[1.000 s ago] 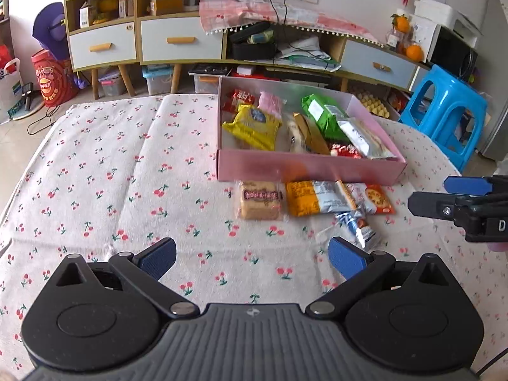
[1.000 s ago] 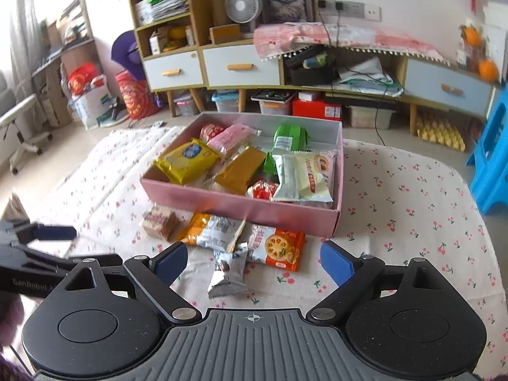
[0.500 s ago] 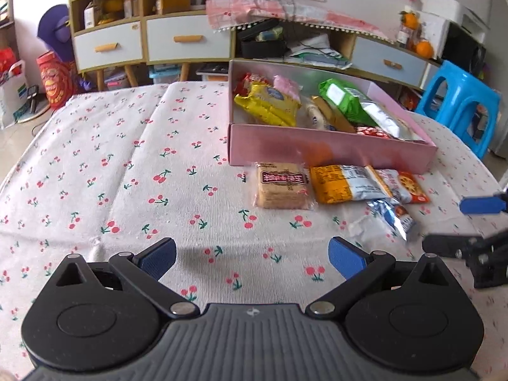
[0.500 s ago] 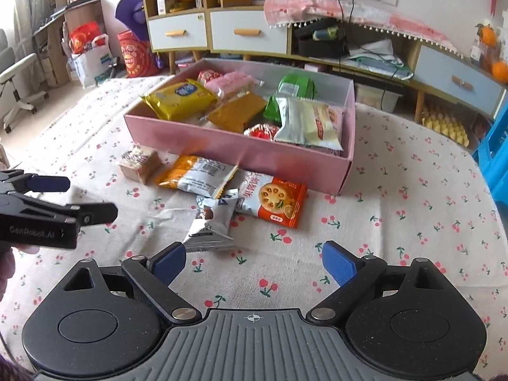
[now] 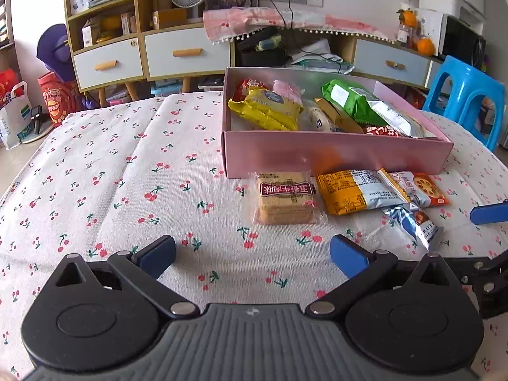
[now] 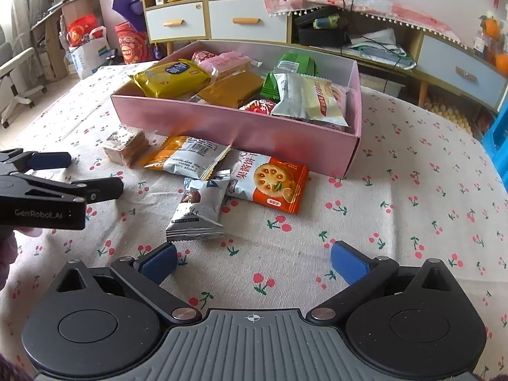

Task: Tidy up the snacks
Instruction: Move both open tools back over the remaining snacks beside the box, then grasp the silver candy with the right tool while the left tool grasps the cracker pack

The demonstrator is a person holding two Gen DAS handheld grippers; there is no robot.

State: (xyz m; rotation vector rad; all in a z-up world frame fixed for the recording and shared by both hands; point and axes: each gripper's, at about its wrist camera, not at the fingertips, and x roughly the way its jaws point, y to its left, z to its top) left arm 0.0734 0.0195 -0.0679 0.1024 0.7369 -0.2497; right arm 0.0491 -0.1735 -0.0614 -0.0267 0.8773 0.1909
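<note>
Lower now than a second ago, both grippers, with the loose snacks looming larger in each wrist view. Left gripper with jaws wide and nothing between them, hovering over the cherry-print worktop, aimed at the clear-wrapped cracker stack. Right gripper with jaws opening to their widest, empty, just short of the small silver chocolate packet. Lying beside that packet and partly under it, the orange biscuit pack; next to it, the yellow-and-silver pack, overlapping its edge. All four loose on the cloth right in front of the pink box. Inside the box already: yellow packet, brown packet, green packet, white pouch, a few more piled in.
</note>
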